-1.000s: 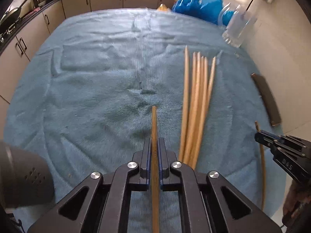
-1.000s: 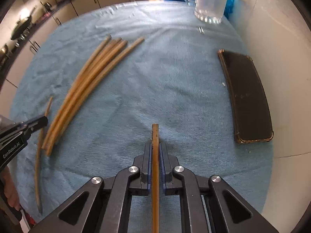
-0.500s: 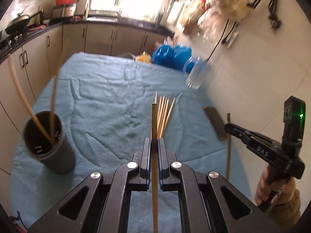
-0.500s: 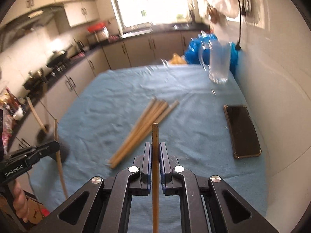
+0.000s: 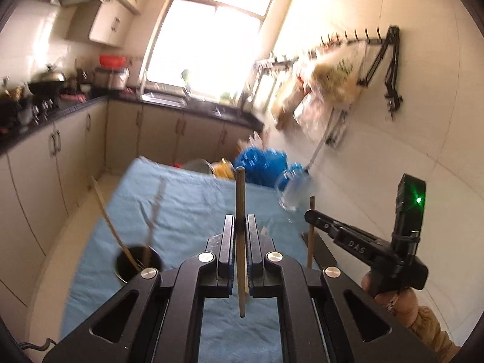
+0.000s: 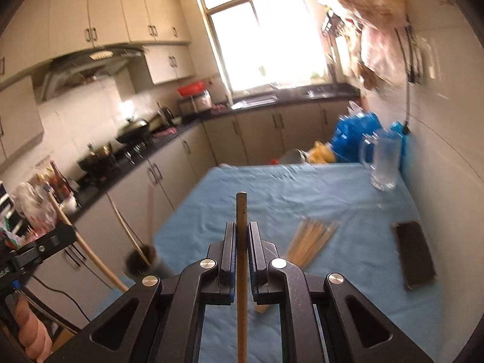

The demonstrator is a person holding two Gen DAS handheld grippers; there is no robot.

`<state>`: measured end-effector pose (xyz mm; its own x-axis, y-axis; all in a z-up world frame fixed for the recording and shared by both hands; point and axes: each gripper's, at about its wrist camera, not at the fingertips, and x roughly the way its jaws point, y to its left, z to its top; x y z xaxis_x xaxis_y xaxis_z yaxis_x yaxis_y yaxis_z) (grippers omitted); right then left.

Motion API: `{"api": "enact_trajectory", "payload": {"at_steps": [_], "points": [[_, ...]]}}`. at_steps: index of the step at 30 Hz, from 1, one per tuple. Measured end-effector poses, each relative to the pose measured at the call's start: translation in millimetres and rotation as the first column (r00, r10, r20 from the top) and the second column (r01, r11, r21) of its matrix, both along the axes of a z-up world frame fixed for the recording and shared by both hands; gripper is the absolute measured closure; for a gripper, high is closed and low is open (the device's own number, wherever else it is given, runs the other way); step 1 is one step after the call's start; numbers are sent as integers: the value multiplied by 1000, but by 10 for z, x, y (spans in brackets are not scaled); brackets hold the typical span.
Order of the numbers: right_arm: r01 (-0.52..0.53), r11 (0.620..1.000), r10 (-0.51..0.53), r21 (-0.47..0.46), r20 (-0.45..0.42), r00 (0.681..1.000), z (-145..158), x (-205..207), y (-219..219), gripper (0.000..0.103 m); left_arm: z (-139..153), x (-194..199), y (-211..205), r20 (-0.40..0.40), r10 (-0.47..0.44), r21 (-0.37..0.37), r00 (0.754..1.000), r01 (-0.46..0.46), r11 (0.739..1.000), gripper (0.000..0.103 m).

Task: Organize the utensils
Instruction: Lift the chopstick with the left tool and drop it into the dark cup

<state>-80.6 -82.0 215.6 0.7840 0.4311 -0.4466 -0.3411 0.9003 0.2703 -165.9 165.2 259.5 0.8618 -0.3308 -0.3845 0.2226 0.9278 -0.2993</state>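
The left gripper [image 5: 240,227] squeezes one chopstick [image 5: 240,211] tight, high above the blue cloth [image 5: 187,199]. The right gripper [image 6: 241,236] squeezes another stick [image 6: 241,242] the same way. A dark cup [image 5: 137,264] with two sticks in it stands on the cloth. A pile of sticks [image 6: 311,240] lies near a phone [image 6: 416,255] and a glass mug [image 6: 382,163].

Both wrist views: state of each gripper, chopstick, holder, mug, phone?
left gripper: shut on a chopstick.
left chopstick: held, lifted off the table.
right gripper: shut on a chopstick.
right chopstick: held, lifted off the table.
holder: upright, chopsticks leaning in it.
chopstick bundle: lying loose on the cloth.
glass mug: upright, looks empty.
phone: flat, screen dark.
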Motion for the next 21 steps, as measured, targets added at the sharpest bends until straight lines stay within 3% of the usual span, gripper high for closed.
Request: {"api": "enact_trajectory", "payload": {"at_steps": [5,11,21], "points": [[-69,994,64,87,61,996,247,178,465,95,333,-39,413,63,85,23,994,-87,996,97],[-129,967,110,221,96,989,397,457,973,95,490,80,777,93,176,63,980,-182,981,97],[-16,961,-26,276,148,989,246,905,1466,95,25,677,962,-46,220,111,975,-214,971,97]]}}
